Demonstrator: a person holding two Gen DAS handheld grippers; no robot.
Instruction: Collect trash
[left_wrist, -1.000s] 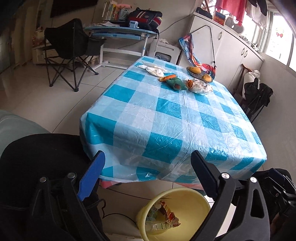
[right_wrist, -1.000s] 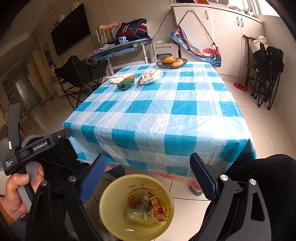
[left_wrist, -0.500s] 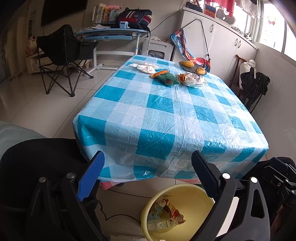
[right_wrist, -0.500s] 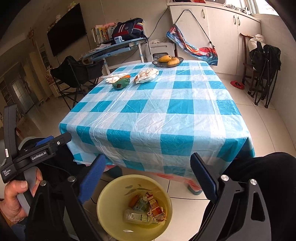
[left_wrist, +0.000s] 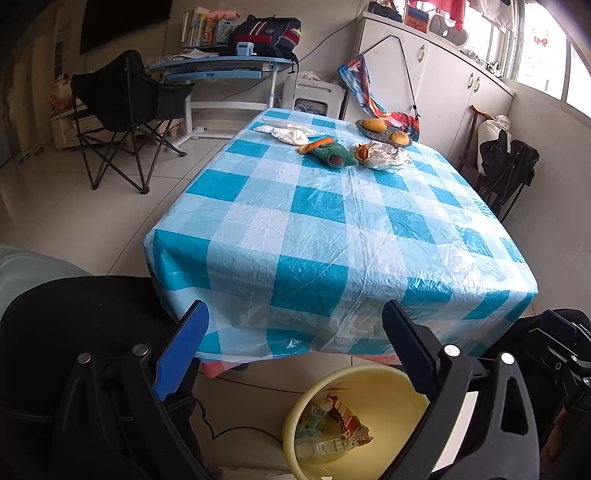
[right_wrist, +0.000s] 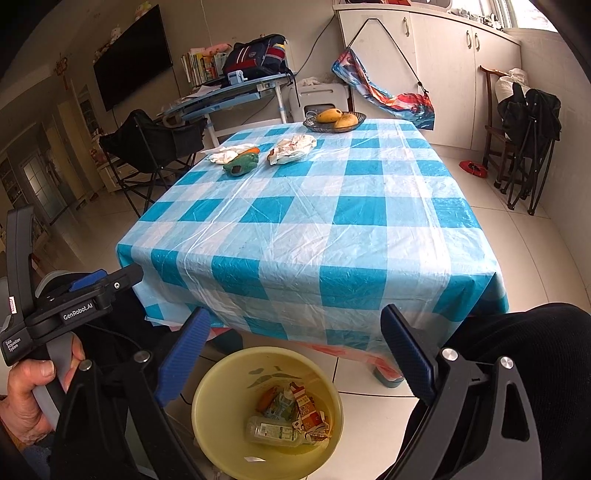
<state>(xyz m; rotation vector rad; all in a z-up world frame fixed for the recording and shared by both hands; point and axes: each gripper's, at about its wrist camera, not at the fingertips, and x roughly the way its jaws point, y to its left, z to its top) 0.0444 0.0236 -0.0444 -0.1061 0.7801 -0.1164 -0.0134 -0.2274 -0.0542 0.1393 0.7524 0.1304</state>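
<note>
Below, the yellow bin (right_wrist: 267, 404) holds a clear bottle (right_wrist: 273, 432) lying on its side, long axis left-right; crumpled wrappers (right_wrist: 293, 149) sit far across the tabletop (right_wrist: 332, 221). Both the left tool (left_wrist: 295, 354) and right tool (right_wrist: 295, 354) gape wide, empty.

Brand: I read "GenRobot.AI" on the left gripper (right_wrist: 88, 295), on its black body.
Small label: "Data Acquisition System", nearer its handle.
Bin (right_wrist: 221, 435) wrappers: print too small for me.
</note>
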